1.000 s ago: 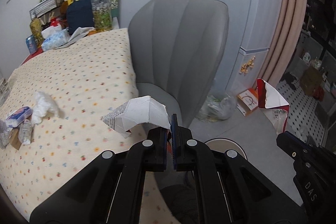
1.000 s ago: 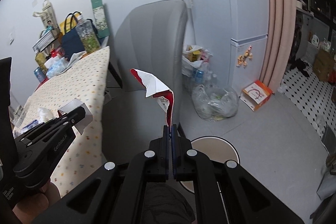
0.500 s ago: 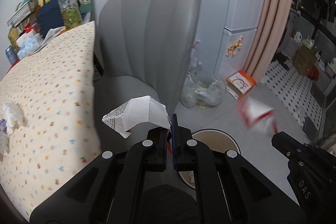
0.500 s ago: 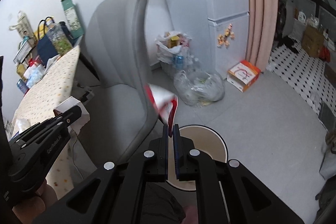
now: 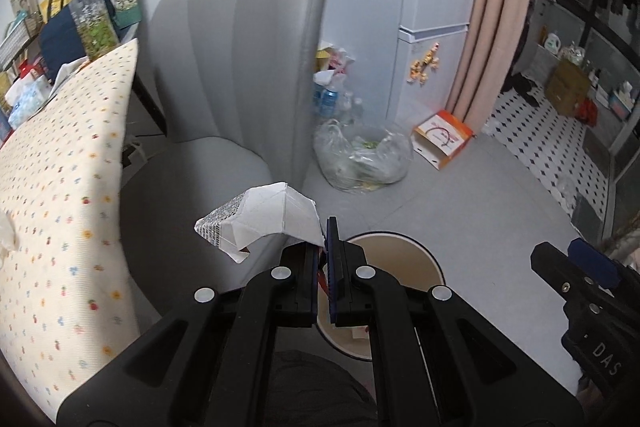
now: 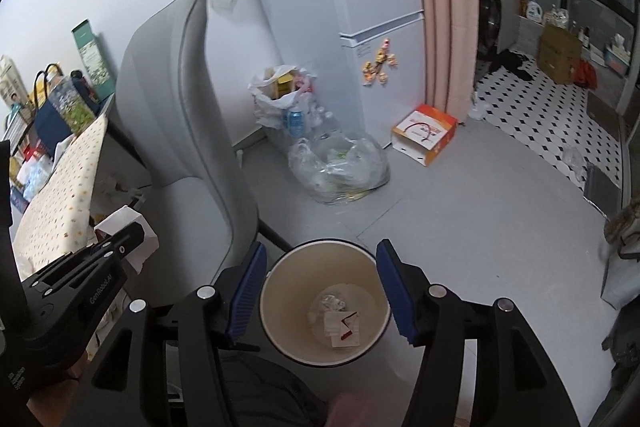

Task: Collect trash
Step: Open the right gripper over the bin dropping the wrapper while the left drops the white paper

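Note:
My left gripper (image 5: 324, 239) is shut on a crumpled white paper carton (image 5: 264, 219), held beside the grey chair and just left of a cream round bin (image 5: 420, 255). In the right wrist view the left gripper (image 6: 120, 247) shows at the left with the white carton (image 6: 124, 223) behind it. My right gripper (image 6: 320, 255) hangs directly over the bin (image 6: 360, 263); its jaws are opening and nothing is between them. A red-and-white wrapper (image 6: 344, 327) lies on the bin's bottom among other scraps. The right gripper (image 5: 576, 259) shows at the right edge of the left wrist view.
A grey chair (image 6: 184, 131) stands left of the bin, with the dotted-cloth table (image 5: 60, 187) beyond it. A clear plastic bag of waste (image 6: 340, 167), a white bag of bottles (image 6: 288, 107) and an orange box (image 6: 424, 135) sit on the floor by the fridge (image 6: 372, 27).
Both grippers swung from the table, past the chair, to the bin. The right gripper opened and the red-and-white wrapper it held dropped into the bin. The left stays shut on the carton.

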`<state>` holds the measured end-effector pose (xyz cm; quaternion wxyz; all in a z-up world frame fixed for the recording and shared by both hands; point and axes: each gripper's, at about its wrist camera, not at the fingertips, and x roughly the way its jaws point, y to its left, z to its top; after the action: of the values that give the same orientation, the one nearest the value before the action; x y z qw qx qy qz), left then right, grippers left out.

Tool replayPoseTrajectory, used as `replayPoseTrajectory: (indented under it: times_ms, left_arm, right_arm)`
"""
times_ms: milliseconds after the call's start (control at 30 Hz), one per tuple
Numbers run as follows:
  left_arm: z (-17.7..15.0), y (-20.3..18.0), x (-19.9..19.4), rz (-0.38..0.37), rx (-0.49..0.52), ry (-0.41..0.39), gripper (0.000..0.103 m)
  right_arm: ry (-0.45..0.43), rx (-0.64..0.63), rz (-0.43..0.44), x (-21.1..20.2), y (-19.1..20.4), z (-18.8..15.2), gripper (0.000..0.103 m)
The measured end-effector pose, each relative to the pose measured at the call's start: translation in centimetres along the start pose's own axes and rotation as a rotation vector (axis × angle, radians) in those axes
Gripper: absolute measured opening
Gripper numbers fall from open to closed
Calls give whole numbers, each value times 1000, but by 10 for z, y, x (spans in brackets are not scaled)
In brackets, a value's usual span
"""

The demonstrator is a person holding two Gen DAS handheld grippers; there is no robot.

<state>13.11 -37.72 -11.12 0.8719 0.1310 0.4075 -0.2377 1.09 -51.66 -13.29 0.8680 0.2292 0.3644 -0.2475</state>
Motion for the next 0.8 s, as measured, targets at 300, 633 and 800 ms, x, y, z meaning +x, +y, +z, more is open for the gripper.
replayPoseTrajectory:
  times_ms: [300, 633, 800]
  left_arm:
    - [1, -33, 8, -146, 21, 46, 14]
    - [0, -23, -5, -194, -26, 27, 53]
    - [-1, -16, -10, -179, -37, 20, 53]
  right_arm:
    - [-28, 62, -56, -13, -36, -1, 67]
    - [-49, 69, -42, -22, -34, -1, 70]
    - [-60, 56, -28, -30, -27, -2, 70]
